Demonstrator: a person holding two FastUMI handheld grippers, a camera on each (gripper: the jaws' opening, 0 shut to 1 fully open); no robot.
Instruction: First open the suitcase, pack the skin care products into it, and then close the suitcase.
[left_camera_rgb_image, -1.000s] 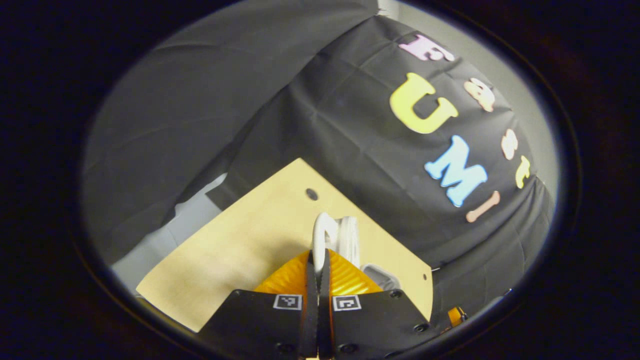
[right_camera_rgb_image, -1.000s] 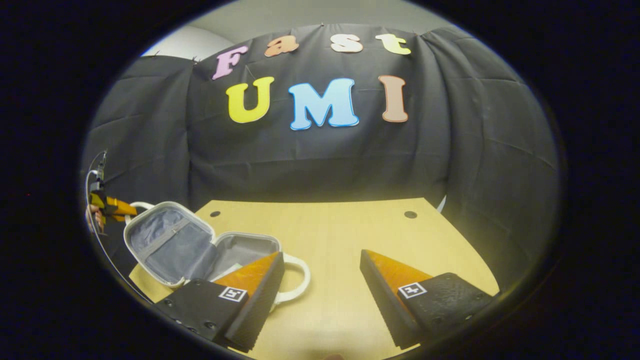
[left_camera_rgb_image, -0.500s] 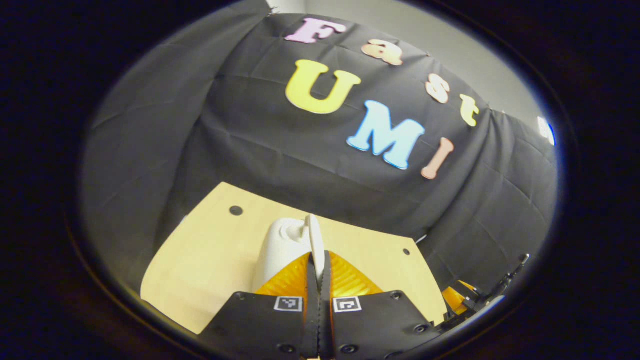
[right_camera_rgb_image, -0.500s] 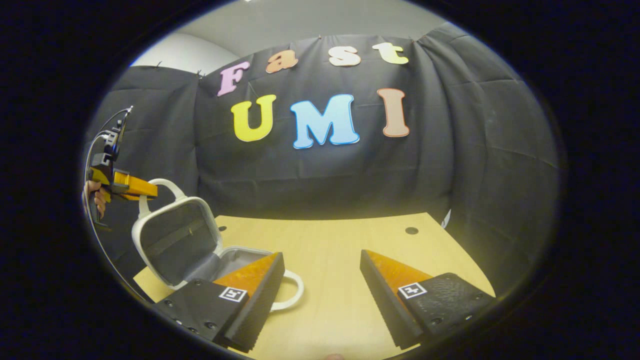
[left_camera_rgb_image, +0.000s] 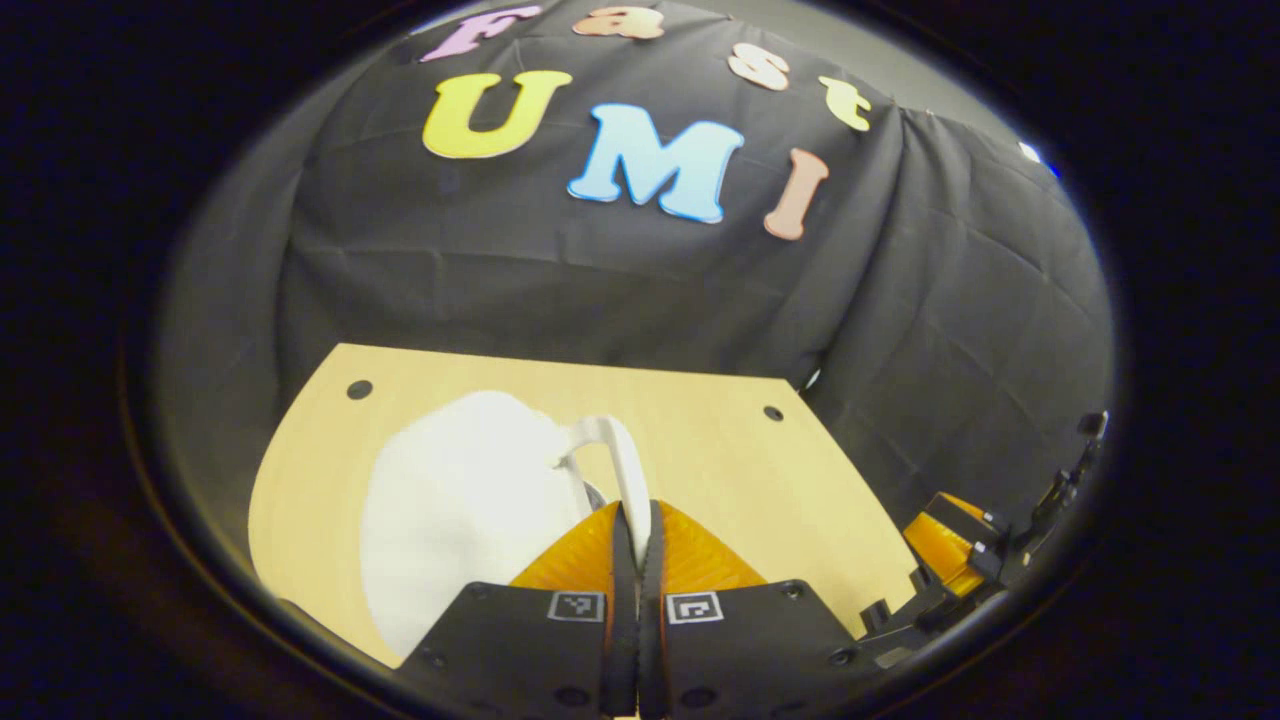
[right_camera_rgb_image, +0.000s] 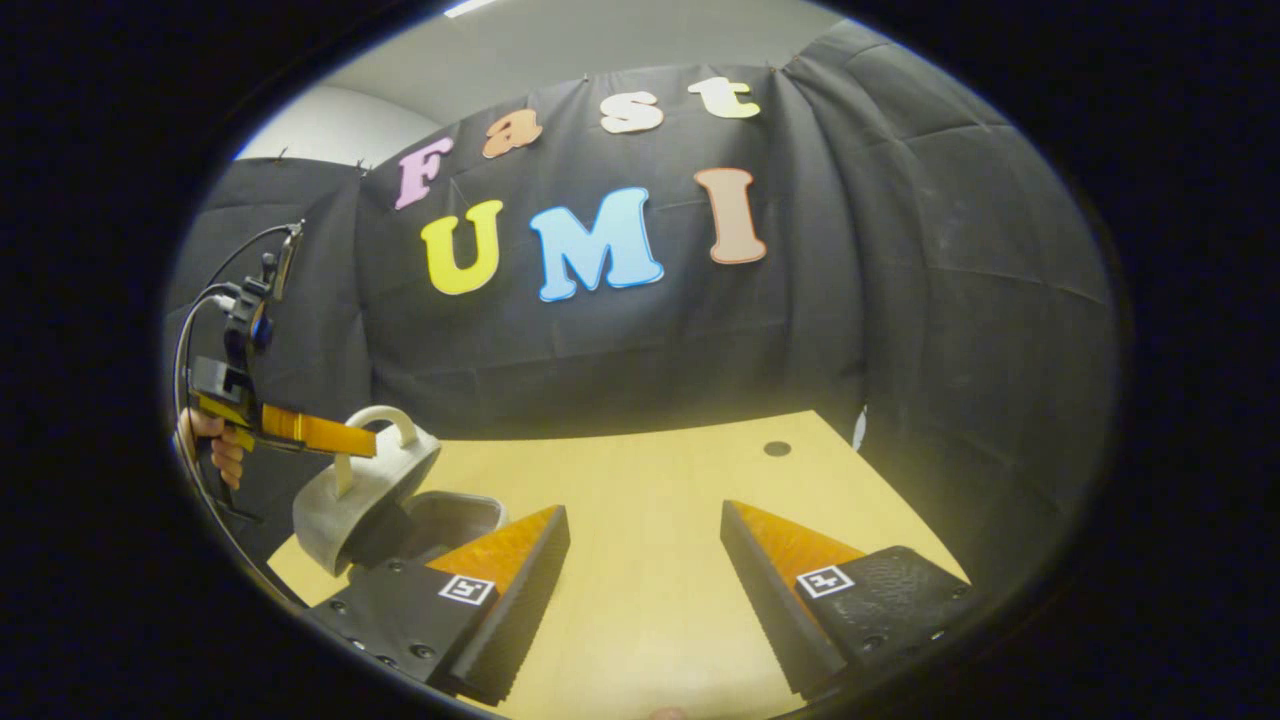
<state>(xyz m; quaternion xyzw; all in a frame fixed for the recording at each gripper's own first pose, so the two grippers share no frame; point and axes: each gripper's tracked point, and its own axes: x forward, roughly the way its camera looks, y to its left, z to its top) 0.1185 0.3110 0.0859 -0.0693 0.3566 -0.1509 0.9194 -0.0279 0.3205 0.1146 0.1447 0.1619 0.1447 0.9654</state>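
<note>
The left gripper (left_camera_rgb_image: 632, 520), clamped on the lid handle (left_camera_rgb_image: 618, 465), should lower the suitcase lid (right_camera_rgb_image: 365, 495) squarely onto its base (right_camera_rgb_image: 455, 517); beside the base, the right gripper (right_camera_rgb_image: 645, 560) waits wide open, empty.

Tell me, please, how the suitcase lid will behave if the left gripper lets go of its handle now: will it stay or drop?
The lid hangs tilted over the suitcase base, so it would probably drop shut. Its shell keeps its rounded shape, so it seems stiff, not floppy. The left gripper lifts it by the thin handle alone, suggesting it is light.
</note>
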